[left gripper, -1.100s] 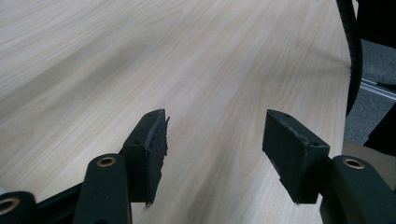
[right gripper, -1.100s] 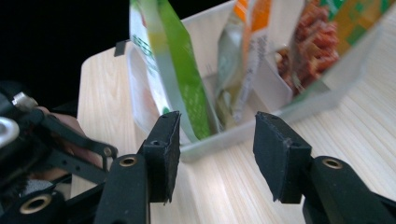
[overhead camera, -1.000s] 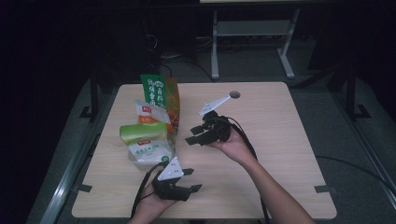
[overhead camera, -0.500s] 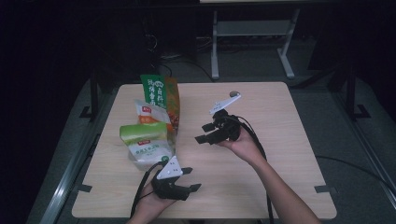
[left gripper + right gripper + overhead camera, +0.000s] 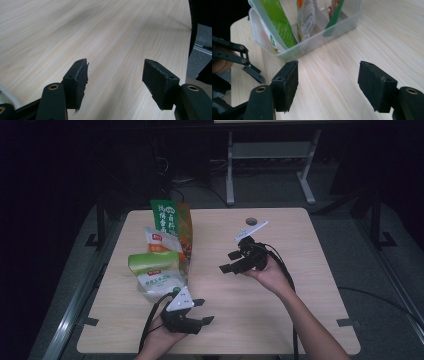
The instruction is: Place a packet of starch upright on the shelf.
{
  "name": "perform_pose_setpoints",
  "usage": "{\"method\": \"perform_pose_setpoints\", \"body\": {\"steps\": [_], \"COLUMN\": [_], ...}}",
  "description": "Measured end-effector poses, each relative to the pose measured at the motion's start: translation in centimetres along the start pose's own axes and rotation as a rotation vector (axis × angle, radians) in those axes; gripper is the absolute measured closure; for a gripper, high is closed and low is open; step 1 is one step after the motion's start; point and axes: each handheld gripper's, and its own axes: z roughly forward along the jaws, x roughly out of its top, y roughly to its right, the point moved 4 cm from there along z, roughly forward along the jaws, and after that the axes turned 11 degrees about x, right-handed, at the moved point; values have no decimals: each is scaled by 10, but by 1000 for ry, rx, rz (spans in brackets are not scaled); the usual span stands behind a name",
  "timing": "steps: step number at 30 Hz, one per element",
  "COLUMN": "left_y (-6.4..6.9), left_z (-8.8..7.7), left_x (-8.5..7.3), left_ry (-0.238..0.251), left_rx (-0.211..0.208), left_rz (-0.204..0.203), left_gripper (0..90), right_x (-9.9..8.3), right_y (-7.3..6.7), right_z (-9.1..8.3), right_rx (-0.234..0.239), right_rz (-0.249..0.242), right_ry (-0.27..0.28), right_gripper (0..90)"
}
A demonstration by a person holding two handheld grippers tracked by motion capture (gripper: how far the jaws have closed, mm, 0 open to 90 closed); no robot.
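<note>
Right gripper (image 5: 231,262): released, jaws spread wide with nothing between them. They have just been opening. It is held over the middle of the table (image 5: 300,320), pointing toward the left edge and the bin.
Right gripper's own view: both black pads frame bare wood, with the bin wall just beyond them.
Left gripper (image 5: 201,311): released too, jaws apart and empty. It rests near the front edge, just in front of the bin, aimed across the table.
Clear plastic bin (image 5: 317,41): stands at the left side of the table, well short of the far edge. It holds the food packets upright, side by side.
Packets: a tall green and orange bag (image 5: 172,227) at the back, a white pouch with a red mark (image 5: 160,241) in the middle, a green-topped white bag (image 5: 154,272) at the front.
Progress: by my reading the packing is done or close to it. All packets in sight stand inside the bin, none lies loose on the table, and both tools are free.
What is left: possibly only drawing the hands back.
Writing: large white Chinese characters run down the tall green bag. Too small to read with certainty. The front bag carries green print that I cannot make out.
</note>
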Motion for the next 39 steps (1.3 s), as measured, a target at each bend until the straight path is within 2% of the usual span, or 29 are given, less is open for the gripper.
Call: {"method": "perform_pose_setpoints", "body": {"steps": [6, 8, 10, 18, 19, 21, 27, 31, 39], "left_y": [-2, -2, -2, -4, -4, -4, -5, -5, -6], "left_z": [0, 0, 0, -2, -2, -2, -2, -3, -3], "left_x": [0, 0, 0, 0, 1, 0, 0, 0, 0], "left_ry": [1, 4, 6, 12, 15, 7, 2, 11, 9], "left_rx": [1, 0, 4, 6, 5, 6, 8, 9, 11], "left_rz": [11, 5, 0, -14, -16, -3, 3, -14, -17], "left_gripper": [365, 365, 364, 363, 363, 363, 357, 357, 356], "right_x": [-6, -8, -10, -21, -23, -27, -41, -54, -77], "right_y": [5, 7, 8, 13, 13, 15, 18, 21, 24], "right_z": [-10, -13, -16, -25, -27, -30, -38, -43, -52], "right_rx": [-21, -31, -35, -57, -60, -64, -84, -92, -99], "right_rz": [12, 7, 29, 49, 64, 58, 82, 110, 137], "right_ry": [6, 3, -4, 3, 3, 5, 15, 16, 46], "right_gripper": [312, 306, 298, 294, 295, 294, 291, 289, 288]}}
